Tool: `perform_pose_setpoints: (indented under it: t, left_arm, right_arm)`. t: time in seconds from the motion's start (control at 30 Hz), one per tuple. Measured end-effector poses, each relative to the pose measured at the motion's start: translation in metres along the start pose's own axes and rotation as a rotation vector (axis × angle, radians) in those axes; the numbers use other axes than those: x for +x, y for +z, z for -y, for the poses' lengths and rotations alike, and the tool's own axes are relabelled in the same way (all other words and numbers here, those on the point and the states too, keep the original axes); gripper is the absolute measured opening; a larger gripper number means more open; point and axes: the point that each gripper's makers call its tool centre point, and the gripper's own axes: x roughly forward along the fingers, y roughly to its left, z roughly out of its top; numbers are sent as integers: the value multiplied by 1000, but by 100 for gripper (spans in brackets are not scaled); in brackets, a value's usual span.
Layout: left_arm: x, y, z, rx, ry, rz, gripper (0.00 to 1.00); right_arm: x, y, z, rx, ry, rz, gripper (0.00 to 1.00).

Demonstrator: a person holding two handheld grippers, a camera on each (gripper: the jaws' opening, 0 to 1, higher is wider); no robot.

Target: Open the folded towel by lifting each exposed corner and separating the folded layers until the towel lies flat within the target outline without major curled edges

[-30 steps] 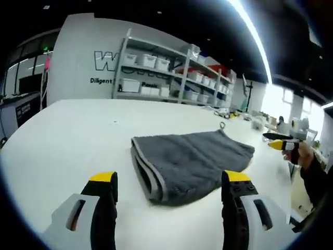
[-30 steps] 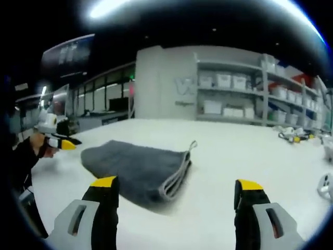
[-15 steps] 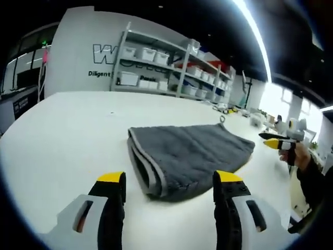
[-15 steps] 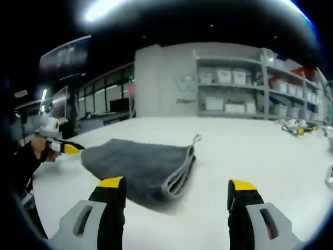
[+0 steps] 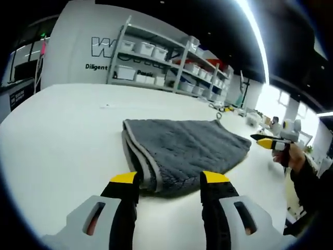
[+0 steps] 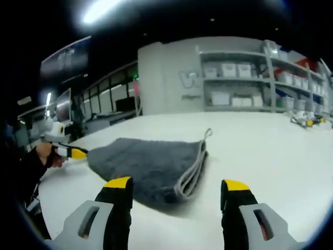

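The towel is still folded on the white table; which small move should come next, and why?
Probably ease the left gripper forward and down to the near corner of the towel. Its open fingers already frame that folded edge, where the stacked grey-trimmed layers lie exposed. The right gripper hangs open, apart from the towel's opposite side.

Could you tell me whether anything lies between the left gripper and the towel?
Nothing visible does. In the left gripper view the left gripper is open just short of the towel's stacked near edge, with bare table around it. The right gripper is off beyond the towel's far side, not in the path.
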Motion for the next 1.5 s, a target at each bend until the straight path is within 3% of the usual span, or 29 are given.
perform_pose_setpoints:
  t: [0.17, 0.37, 0.77, 1.1, 1.27, 1.5]
  left_arm:
    - [1, 3, 0, -16, -5, 11, 38]
    - [3, 2, -7, 57, 40, 19, 28]
    - [4, -1, -9, 35, 38, -1, 25]
    - [3, -3, -12, 52, 49, -14, 19]
    - [1, -1, -12, 53, 53, -7, 13]
    - [1, -5, -11, 83, 47, -18, 8]
  right_arm:
    - [4, -6, -1, -10, 5, -33, 60]
    - [11, -11, -1, 5, 20, -48, 51]
    - [20, -8, -13, -18, 57, -67, 39]
    - [21, -22, -1, -40, 16, -126, 28]
    - [22, -25, 3, -46, 2, -139, 13]
    - [23, -36, 10, -60, -7, -191, 9]
